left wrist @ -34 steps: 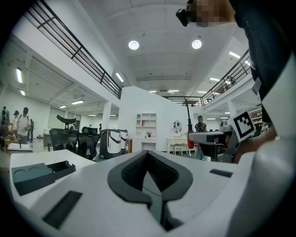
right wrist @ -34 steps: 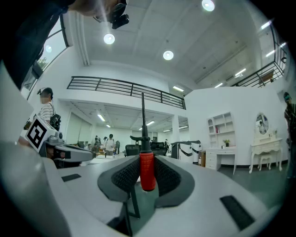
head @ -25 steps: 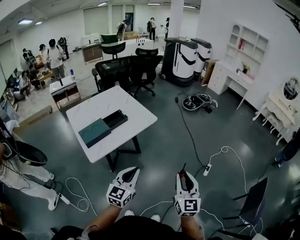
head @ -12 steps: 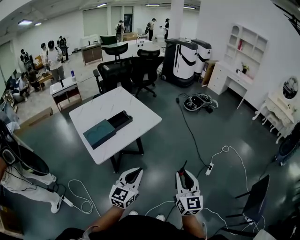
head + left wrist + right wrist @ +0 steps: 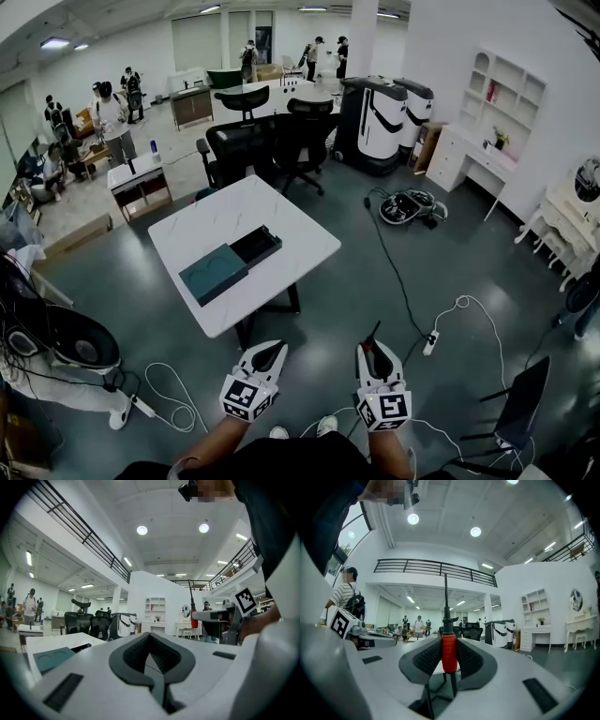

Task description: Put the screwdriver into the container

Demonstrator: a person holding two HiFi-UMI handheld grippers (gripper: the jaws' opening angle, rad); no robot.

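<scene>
while the right gripper is clamped on the red handle of the screwdriver — its thin shaft sticking out past the jaw tips — the left gripper has its jaws together with nothing between them. both are held side by side, apart, over the dark floor close to the person. the container — dark at one end, teal at the other — lies on the white table, well ahead and to the left of the screwdriver.
</scene>
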